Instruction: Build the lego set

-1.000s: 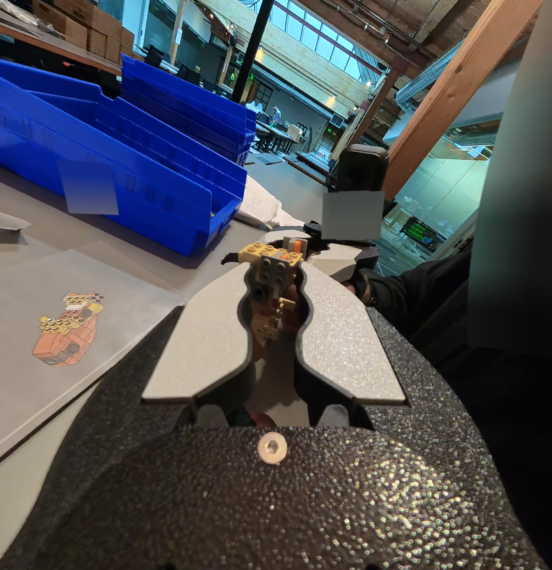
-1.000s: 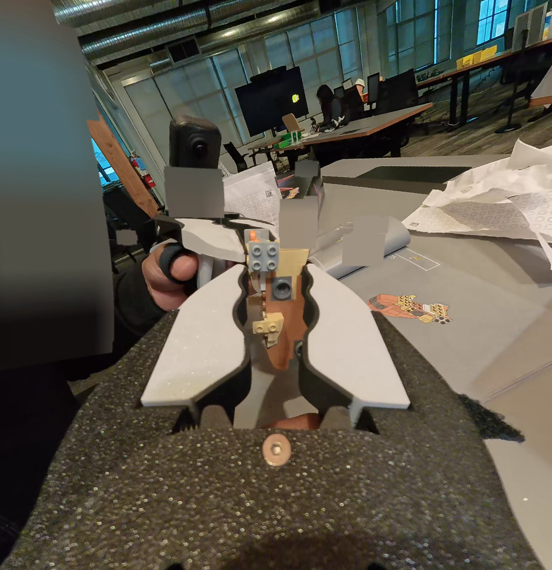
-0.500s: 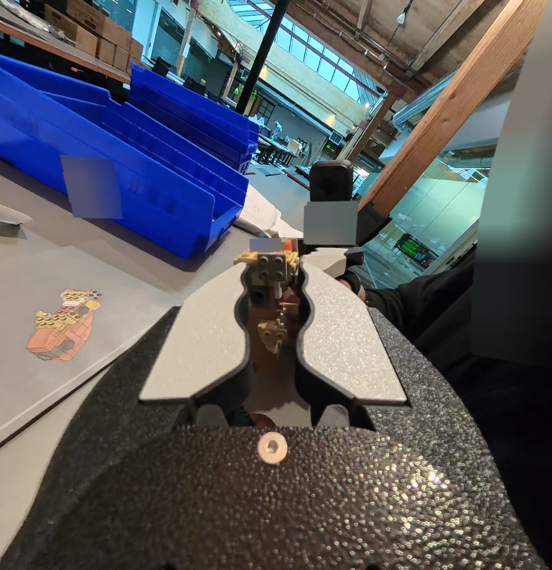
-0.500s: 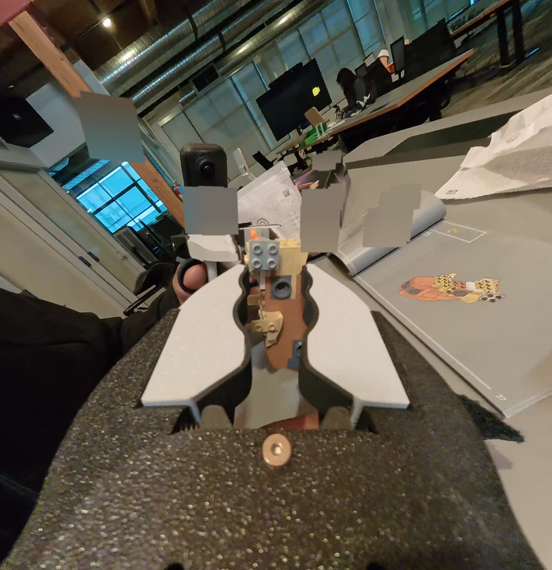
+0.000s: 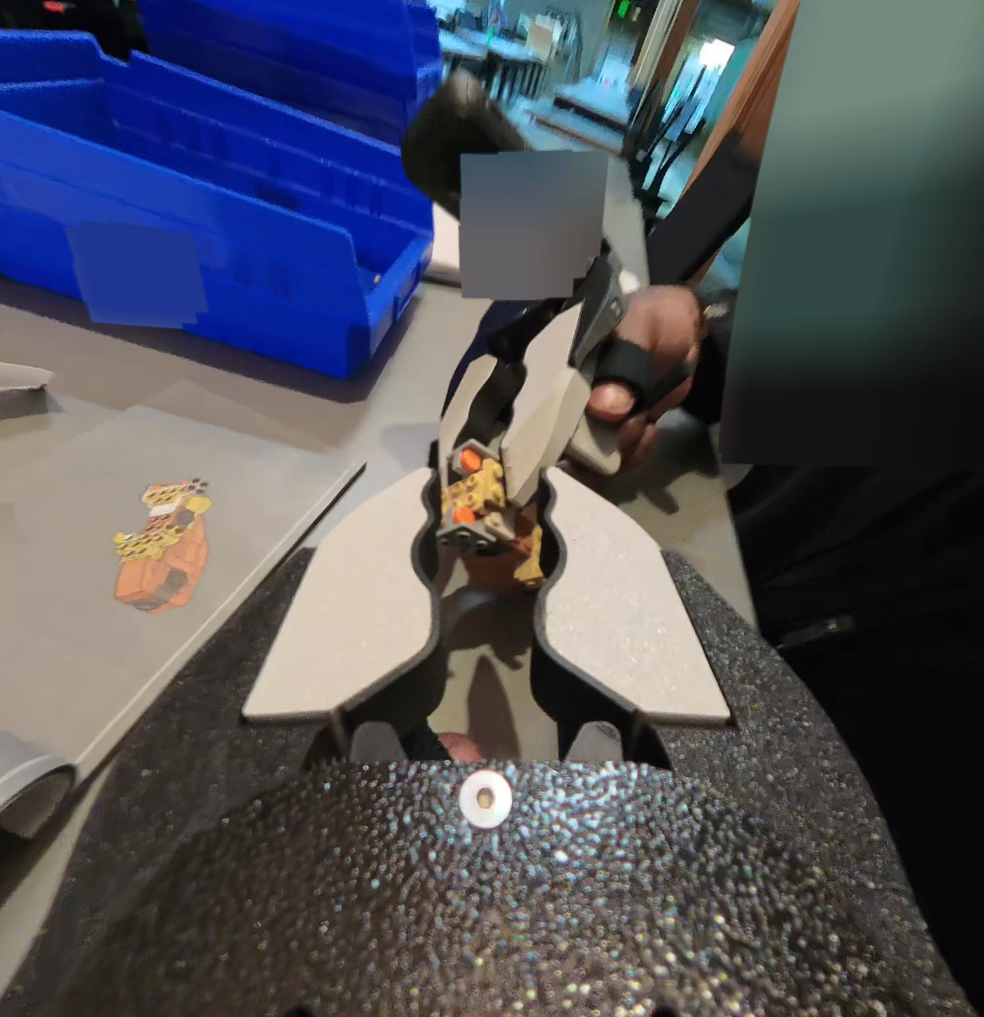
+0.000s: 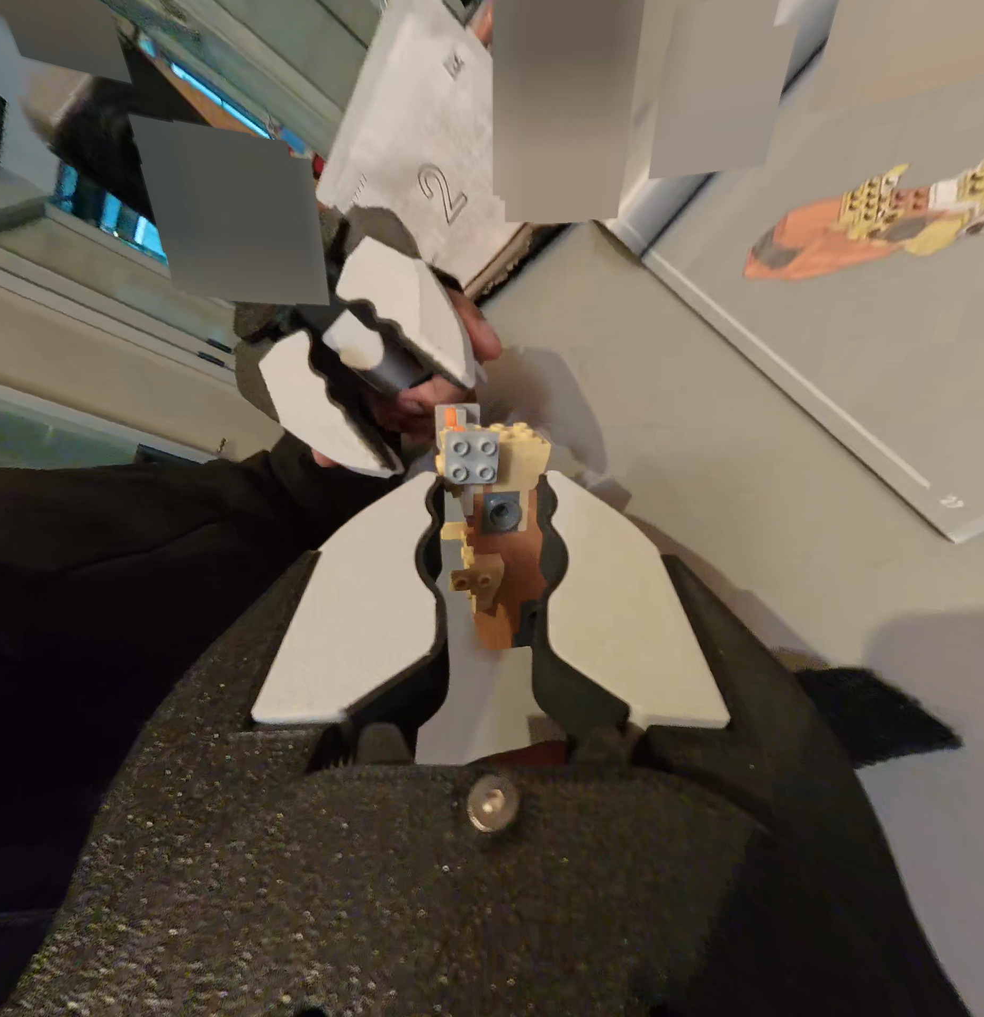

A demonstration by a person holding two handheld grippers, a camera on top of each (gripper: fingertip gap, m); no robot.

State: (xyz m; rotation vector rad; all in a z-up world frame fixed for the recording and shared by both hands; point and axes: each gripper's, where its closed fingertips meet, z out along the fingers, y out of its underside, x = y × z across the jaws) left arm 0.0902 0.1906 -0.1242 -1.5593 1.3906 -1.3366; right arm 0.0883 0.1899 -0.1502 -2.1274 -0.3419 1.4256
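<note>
Right fingers (image 6: 492, 484) stay clamped on the lego model (image 6: 495, 528), brown body between them, grey stud plate at the tips. Left fingers (image 5: 487, 495) were on it 0.5 s ago; now spread, model (image 5: 481, 520) sits loosely between the tips, right gripper (image 5: 512, 440) angled down onto it. Both views tilted down since: manual (image 5: 121, 578) on the tabletop (image 5: 402, 418), blue bins (image 5: 203, 220) behind.

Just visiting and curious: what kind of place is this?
Probably a shared workshop or lab. Blue storage bins stand on a grey table, and an open instruction booklet lies beside them.
</note>
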